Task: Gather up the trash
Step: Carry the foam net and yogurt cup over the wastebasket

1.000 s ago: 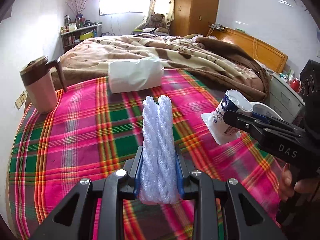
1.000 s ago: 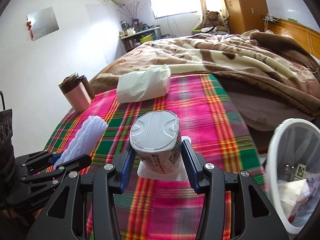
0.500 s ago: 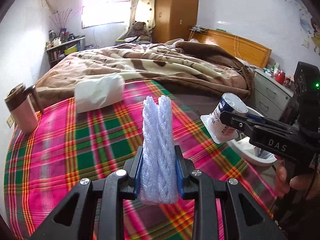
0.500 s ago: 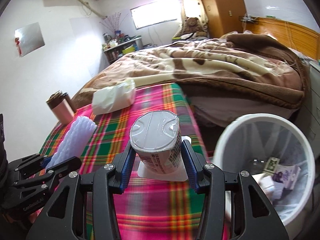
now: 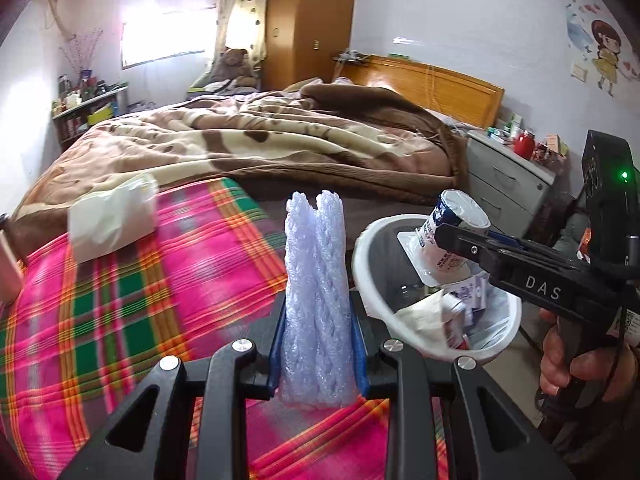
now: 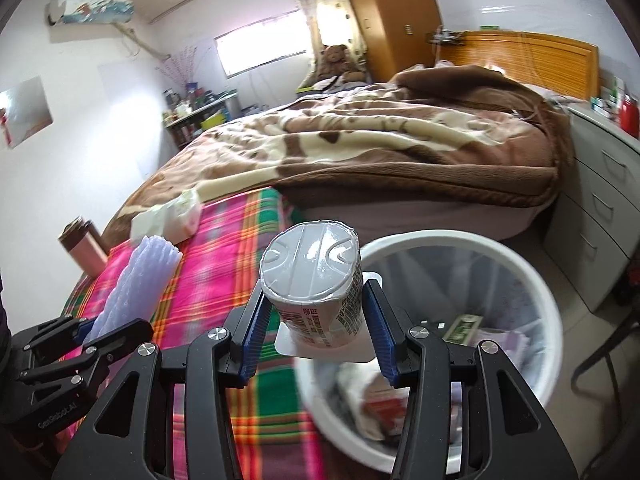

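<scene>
left tool (image 5: 318, 340) clamped on foam netting (image 5: 316, 300), right tool (image 6: 316, 320) angled down, gripping yogurt cup (image 6: 312, 276) over bin (image 6: 536, 300)

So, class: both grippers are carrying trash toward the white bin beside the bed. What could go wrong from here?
1. The yogurt cup, held upside down in the right gripper, is near the white bin's near rim; released now, it might hit the rim or fall outside.
2. The foam net in the left gripper is over the plaid blanket, not the bin; if let go here, it would probably miss.
</scene>
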`<control>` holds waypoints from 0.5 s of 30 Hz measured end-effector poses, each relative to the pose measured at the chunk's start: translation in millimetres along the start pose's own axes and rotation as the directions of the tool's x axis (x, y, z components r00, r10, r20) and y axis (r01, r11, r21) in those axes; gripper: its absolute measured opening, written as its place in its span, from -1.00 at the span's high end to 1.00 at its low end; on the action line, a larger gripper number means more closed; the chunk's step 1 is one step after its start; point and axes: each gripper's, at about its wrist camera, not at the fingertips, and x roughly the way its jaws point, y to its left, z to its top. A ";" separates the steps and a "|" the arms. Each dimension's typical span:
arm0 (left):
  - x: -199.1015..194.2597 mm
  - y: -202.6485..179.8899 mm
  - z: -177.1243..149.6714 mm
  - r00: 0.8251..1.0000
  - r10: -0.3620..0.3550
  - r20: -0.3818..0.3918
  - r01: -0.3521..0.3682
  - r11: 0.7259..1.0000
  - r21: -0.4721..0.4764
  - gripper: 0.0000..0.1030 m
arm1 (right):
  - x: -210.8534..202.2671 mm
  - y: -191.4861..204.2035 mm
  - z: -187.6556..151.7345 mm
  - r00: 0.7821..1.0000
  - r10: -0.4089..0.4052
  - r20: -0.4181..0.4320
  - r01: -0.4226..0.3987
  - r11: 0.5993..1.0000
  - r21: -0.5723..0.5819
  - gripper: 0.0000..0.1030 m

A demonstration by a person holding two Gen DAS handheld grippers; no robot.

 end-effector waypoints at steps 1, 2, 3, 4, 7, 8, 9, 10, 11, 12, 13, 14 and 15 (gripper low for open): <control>2.5 -4.8 1.7 1.000 -0.010 -0.001 0.010 1.000 0.002 0.43 | -0.9 -5.2 0.8 1.000 -0.011 0.001 0.011 1.000 0.005 0.07; 5.5 -10.1 3.6 1.000 -0.022 -0.001 0.022 1.000 0.007 0.43 | -1.7 -11.1 1.4 1.000 -0.024 0.000 0.024 1.000 0.012 0.07; 9.1 -15.2 5.5 0.999 -0.032 -0.006 0.032 0.999 0.011 0.43 | -1.6 -16.9 2.2 0.999 -0.037 -0.005 0.037 0.999 0.019 0.06; 12.9 -20.2 7.3 0.999 -0.041 -0.011 0.041 0.999 0.015 0.43 | -1.6 -22.3 2.5 0.999 -0.049 -0.007 0.049 0.999 0.025 0.06; 24.2 -34.1 9.9 0.998 -0.063 -0.028 0.063 0.998 0.020 0.43 | 0.2 -35.1 3.6 0.997 -0.069 -0.020 0.070 0.997 0.036 0.06; 26.8 -38.1 10.7 0.997 -0.069 -0.029 0.070 0.997 0.020 0.43 | 0.7 -39.3 3.5 0.997 -0.079 -0.021 0.080 0.996 0.041 0.06; 29.7 -42.8 11.5 0.997 -0.076 -0.030 0.077 0.997 0.023 0.43 | 1.1 -43.5 3.2 0.996 -0.089 -0.023 0.090 0.995 0.047 0.06; 32.7 -47.6 12.4 0.996 -0.081 -0.035 0.082 0.996 0.024 0.43 | 1.1 -46.5 2.7 0.995 -0.092 -0.026 0.093 0.994 0.050 0.06; 35.7 -52.3 13.9 0.996 -0.084 -0.038 0.085 0.996 0.028 0.43 | 2.5 -49.6 2.6 0.995 -0.094 -0.032 0.096 0.994 0.053 0.06; 38.1 -56.9 14.7 0.996 -0.084 -0.039 0.086 0.996 0.034 0.43 | 3.7 -52.0 2.7 0.994 -0.101 -0.038 0.103 0.993 0.054 0.06; 40.9 -61.2 15.4 0.995 -0.085 -0.043 0.086 0.996 0.038 0.43 | 5.4 -55.7 2.3 0.993 -0.110 -0.044 0.113 0.992 0.056 0.06; 43.0 -65.2 16.0 0.995 -0.084 -0.047 0.086 0.995 0.043 0.43 | 5.2 -58.5 2.2 0.992 -0.114 -0.046 0.117 0.991 0.057 0.06; 44.4 -69.0 16.3 0.996 -0.082 -0.046 0.085 0.995 0.051 0.43 | 5.6 -61.5 2.0 0.992 -0.118 -0.050 0.121 0.991 0.059 0.06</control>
